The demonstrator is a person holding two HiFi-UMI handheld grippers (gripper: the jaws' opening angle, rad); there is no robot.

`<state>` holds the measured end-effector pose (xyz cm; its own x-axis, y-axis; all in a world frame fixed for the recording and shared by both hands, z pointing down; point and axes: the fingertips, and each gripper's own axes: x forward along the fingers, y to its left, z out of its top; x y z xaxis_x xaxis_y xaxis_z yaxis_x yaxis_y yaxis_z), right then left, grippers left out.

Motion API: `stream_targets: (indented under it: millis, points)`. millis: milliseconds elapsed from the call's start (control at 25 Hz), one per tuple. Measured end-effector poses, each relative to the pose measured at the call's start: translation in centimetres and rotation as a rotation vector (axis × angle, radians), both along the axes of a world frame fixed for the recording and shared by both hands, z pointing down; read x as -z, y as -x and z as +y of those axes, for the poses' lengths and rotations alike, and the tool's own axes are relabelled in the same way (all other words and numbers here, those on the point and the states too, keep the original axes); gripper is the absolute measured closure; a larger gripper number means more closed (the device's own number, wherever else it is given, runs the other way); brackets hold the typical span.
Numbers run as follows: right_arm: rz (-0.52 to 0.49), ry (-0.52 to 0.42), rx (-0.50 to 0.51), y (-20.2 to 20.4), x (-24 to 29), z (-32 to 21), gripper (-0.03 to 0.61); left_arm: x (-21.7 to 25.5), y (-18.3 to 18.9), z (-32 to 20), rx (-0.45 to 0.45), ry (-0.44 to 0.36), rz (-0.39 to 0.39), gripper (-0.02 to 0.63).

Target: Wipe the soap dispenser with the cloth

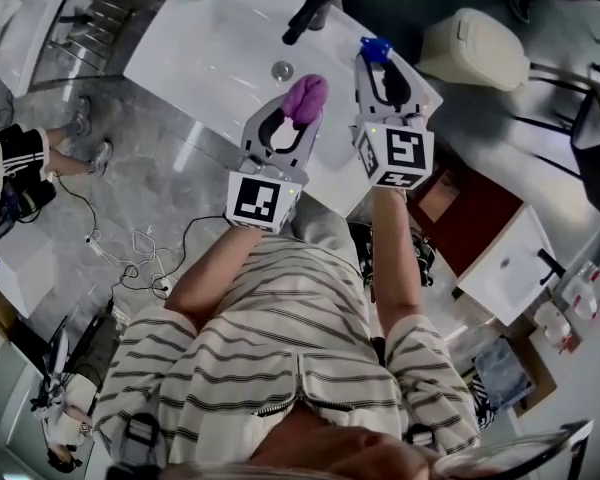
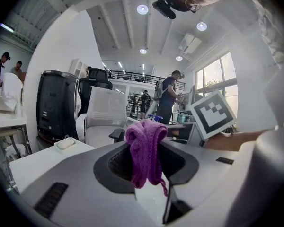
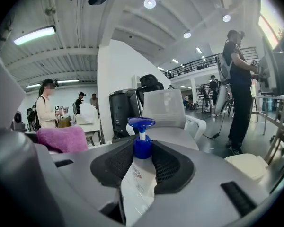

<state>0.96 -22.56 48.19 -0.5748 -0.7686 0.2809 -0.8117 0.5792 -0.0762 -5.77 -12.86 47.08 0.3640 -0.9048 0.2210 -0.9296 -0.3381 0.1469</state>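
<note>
My right gripper (image 3: 141,167) is shut on the soap dispenser (image 3: 138,178), a white bottle with a blue pump head (image 3: 141,124) that sticks up between the jaws. In the head view the same dispenser (image 1: 376,51) shows only its blue top beyond the right gripper (image 1: 385,73). A purple knitted cloth (image 2: 146,150) hangs bunched from my left gripper (image 2: 146,162), which is shut on it. Seen from the head, the cloth (image 1: 306,98) sits at the tip of the left gripper (image 1: 285,128), just left of the dispenser and apart from it. Both are held above the white sink (image 1: 220,58).
A black faucet (image 1: 308,16) and a drain (image 1: 282,70) lie in the sink beyond the grippers. A cream bin (image 1: 475,48) stands to the right, a dark red cabinet (image 1: 480,218) below it. Cables (image 1: 130,253) trail on the marbled floor at left. People stand in the background.
</note>
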Motion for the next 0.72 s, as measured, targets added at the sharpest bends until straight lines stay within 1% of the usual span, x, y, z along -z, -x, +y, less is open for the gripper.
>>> stream_targets:
  millis: [240, 440, 560, 720]
  points:
    - [0.011, -0.024, 0.064, 0.6, 4.2, 2.4, 0.448, 2.2, 0.1, 0.9, -0.026, -0.03, -0.024, 0.485]
    - [0.007, -0.016, 0.094, 1.0, 6.4, 4.3, 0.448, 3.3, 0.1, 1.9, -0.056, -0.012, -0.003, 0.485]
    - [-0.011, -0.021, 0.108, 0.9, 7.7, 5.6, 0.448, 3.9, -0.1, 2.3, -0.079, -0.002, -0.013, 0.485]
    - [-0.027, -0.028, 0.125, 0.9, 9.4, 7.2, 0.448, 4.8, 0.1, 2.5, -0.087, -0.004, -0.019, 0.485]
